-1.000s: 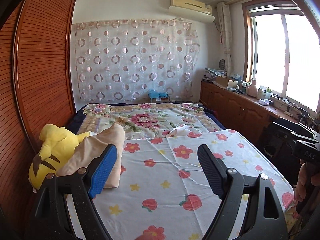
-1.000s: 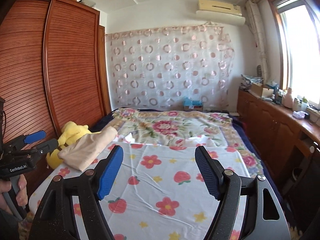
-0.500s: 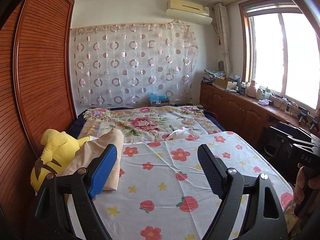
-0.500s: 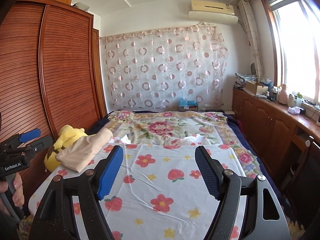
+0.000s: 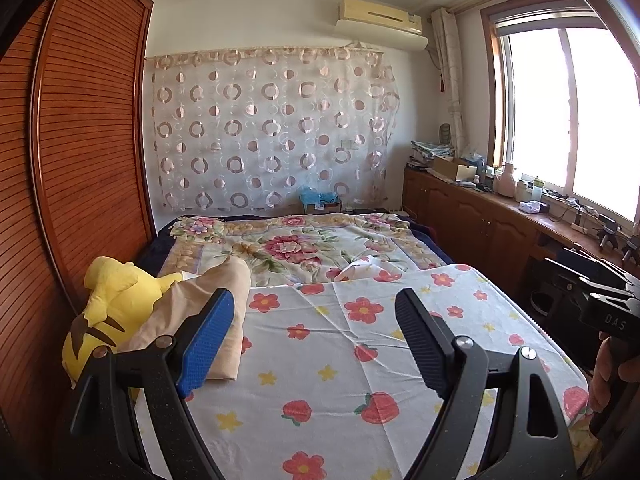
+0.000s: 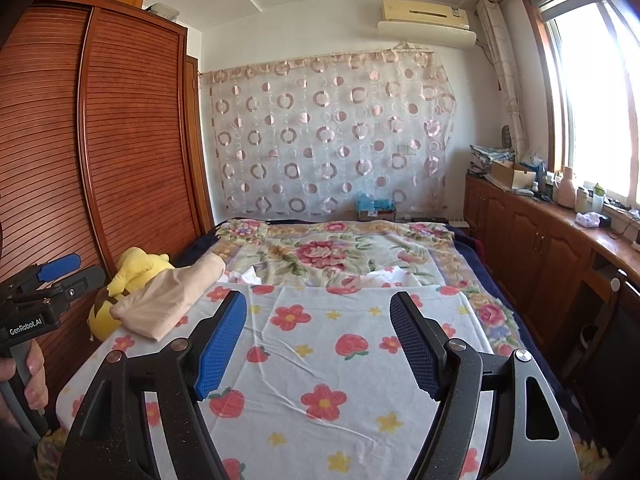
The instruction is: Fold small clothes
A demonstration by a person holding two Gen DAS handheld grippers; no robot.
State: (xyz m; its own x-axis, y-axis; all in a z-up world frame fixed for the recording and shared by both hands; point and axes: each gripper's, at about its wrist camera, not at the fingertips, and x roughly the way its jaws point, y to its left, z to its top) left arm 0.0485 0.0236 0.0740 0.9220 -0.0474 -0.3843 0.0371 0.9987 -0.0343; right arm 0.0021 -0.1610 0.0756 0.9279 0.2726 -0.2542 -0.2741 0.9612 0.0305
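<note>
Your left claw (image 5: 314, 344) and right claw (image 6: 318, 342) are both wide and hold nothing. That beige cloth (image 5: 200, 312) lies at the bed's left edge, leaning on the yellow toy (image 5: 110, 300). Grab carelessly and you might pinch the flowery sheet (image 5: 360, 360) too.

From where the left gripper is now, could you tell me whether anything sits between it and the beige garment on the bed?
Nothing visible does. The beige garment lies just beyond the left gripper, whose jaws stand open and empty. The yellow plush toy sits behind the garment against the wardrobe, off the approach.
</note>
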